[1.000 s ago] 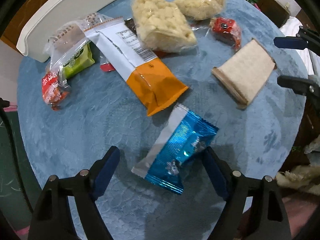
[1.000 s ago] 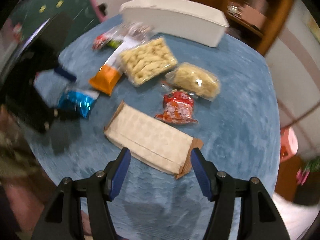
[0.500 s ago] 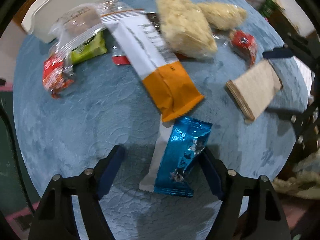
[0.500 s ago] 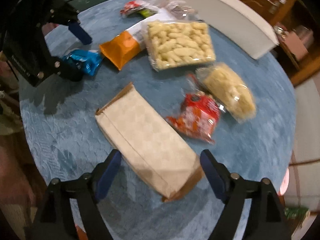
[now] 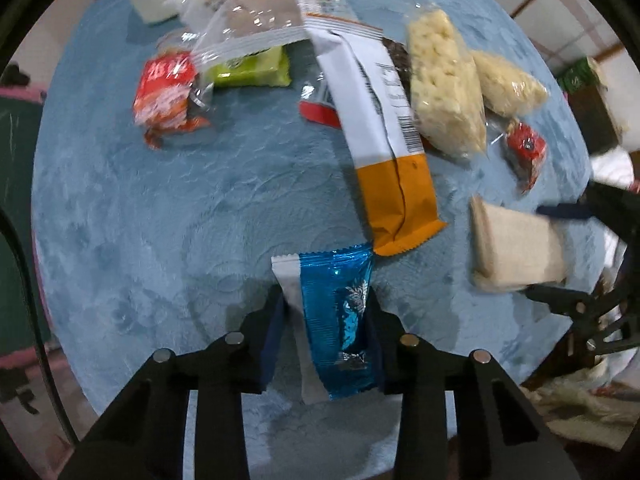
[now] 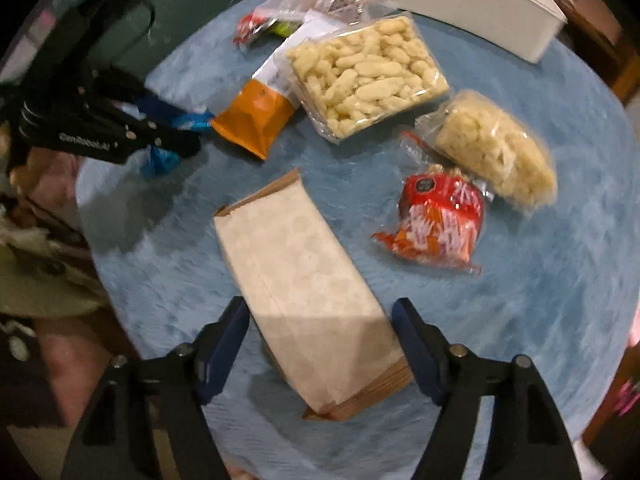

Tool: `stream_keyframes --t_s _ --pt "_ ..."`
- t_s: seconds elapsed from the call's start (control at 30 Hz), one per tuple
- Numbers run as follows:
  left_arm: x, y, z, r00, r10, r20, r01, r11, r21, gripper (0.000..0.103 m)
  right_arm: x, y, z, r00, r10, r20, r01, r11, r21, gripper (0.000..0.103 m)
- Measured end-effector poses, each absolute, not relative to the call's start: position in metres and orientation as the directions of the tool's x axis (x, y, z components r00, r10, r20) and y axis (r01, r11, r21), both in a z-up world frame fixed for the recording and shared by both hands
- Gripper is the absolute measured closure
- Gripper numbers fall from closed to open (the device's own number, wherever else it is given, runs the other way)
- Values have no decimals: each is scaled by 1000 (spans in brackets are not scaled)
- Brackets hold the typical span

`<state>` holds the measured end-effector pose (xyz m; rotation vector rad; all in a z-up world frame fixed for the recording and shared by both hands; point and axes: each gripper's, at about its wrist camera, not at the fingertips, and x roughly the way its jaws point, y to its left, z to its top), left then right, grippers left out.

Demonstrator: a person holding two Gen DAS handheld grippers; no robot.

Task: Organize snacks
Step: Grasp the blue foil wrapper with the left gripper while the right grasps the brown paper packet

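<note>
Snacks lie on a round blue-covered table (image 5: 132,216). My left gripper (image 5: 326,308) is shut on a blue foil snack pack (image 5: 340,308), its fingers pressing both long sides; the pack also shows in the right wrist view (image 6: 160,160). My right gripper (image 6: 320,320) is open, its fingers astride the near end of a beige paper packet (image 6: 300,280), apart from it. That packet shows at the right of the left wrist view (image 5: 516,252).
An orange-and-white pack (image 5: 384,152), two clear bags of pale puffs (image 6: 364,72) (image 6: 496,152), red packs (image 6: 440,220) (image 5: 166,92), a green pack (image 5: 252,70) and a clear bag (image 5: 256,24) lie around. A white bin (image 6: 460,0) stands at the far edge.
My left gripper moved forward and closed on the blue foil pack. My right gripper came down and forward until its open fingers straddle the beige packet.
</note>
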<state>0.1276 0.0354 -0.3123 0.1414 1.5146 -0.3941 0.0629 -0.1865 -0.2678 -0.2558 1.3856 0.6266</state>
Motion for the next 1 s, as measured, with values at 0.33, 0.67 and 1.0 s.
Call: stream_keyframes --t_s 0.33,0.67,1.0 --pt "125 55 -268 38 -257 -966 284 929 -236 72 71 -218 -230 150 376 -915 -384 875 296 41" --pt "130 49 -213 125 -328 -936 300 912 -280 73 81 -227 -190 212 439 -873 -357 866 349 97" --pt "121 48 -206 122 -342 -932 292 910 -295 72 78 -182 -230 130 296 -946 -422 880 217 92"
